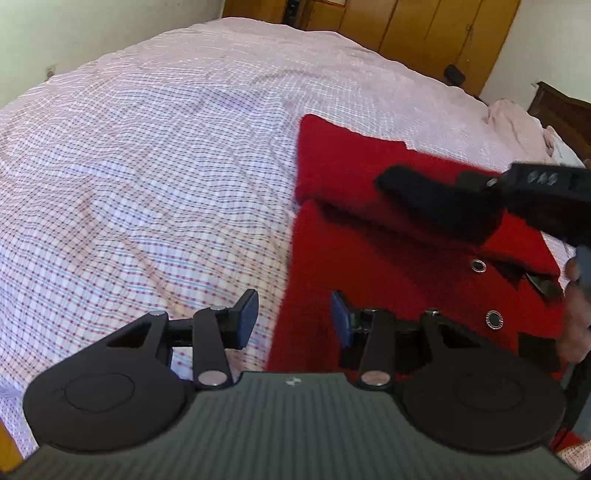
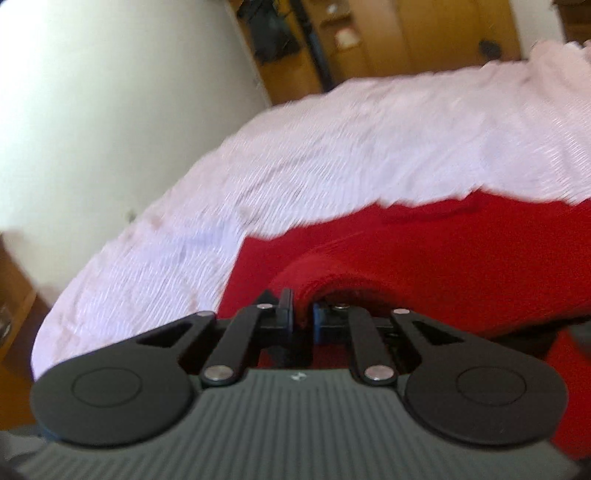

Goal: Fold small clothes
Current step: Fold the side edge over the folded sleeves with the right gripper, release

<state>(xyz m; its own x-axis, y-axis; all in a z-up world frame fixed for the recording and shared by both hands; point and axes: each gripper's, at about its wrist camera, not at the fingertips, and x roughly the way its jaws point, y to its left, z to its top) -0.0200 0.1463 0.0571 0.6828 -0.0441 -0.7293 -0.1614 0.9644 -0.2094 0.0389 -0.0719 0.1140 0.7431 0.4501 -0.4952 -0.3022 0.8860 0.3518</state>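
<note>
A red knit garment (image 1: 388,236) with round dark buttons (image 1: 494,319) lies on the right part of the bed, partly folded over itself. My left gripper (image 1: 295,319) stands open low over the garment's left edge, one blue pad above the sheet and one above the red cloth, nothing pinched. My right gripper (image 2: 303,314) is shut on a raised fold of the red garment (image 2: 424,251); the cloth arches up from between its pads. In the left wrist view, the right gripper (image 1: 395,181) reaches in from the right, blurred, above the garment's middle.
The bed is covered with a pink checked sheet (image 1: 147,166). A crumpled pink cloth (image 1: 517,125) lies at the far right by a dark headboard (image 1: 561,110). Wooden wardrobe doors (image 1: 424,29) stand beyond the bed. A hand (image 1: 576,314) shows at the right edge.
</note>
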